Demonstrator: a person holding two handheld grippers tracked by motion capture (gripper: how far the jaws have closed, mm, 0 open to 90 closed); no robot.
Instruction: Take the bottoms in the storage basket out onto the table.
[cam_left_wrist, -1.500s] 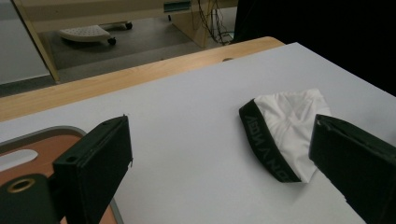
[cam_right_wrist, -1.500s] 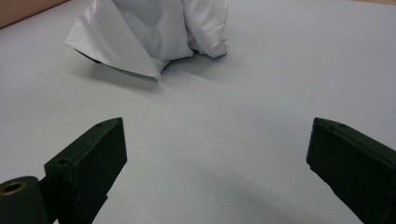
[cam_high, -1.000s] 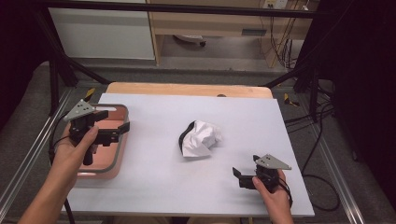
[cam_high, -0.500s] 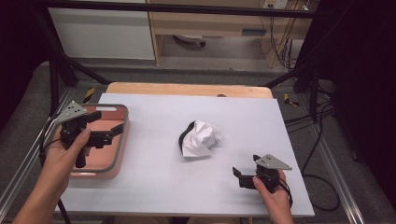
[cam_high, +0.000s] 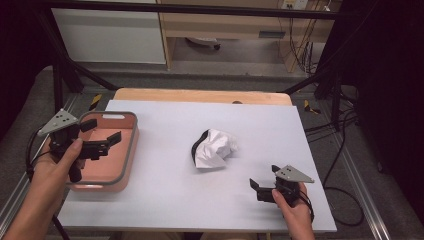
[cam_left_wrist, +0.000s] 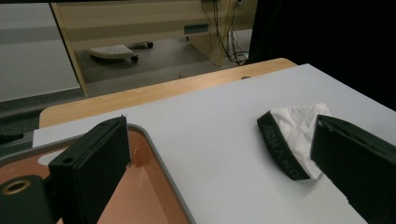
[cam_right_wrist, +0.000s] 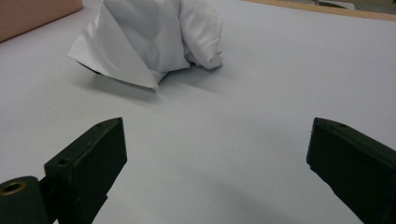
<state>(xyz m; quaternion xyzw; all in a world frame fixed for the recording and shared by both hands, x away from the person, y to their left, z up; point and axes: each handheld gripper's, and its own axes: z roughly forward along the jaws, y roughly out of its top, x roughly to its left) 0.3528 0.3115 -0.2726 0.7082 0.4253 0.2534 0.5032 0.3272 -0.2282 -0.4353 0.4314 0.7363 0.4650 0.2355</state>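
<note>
High view: my left gripper (cam_high: 100, 137) hovers over the salmon-pink plastic tray (cam_high: 128, 150), fingers wide, empty; right gripper (cam_high: 262, 190) likewise, facing the crumpled white cloth (cam_high: 215, 147) mid-bench, probably lining up.

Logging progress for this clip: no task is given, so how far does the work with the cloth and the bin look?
Nothing looks done: the crumpled white cloth lies mid-table, apart from the pink bin, whose visible inside is bare. Nothing is in hand: the left tongs hover open over the bin, the right tongs sit open near the table's front edge. If the cloth goes in the bin, grasping and moving it remain.
</note>
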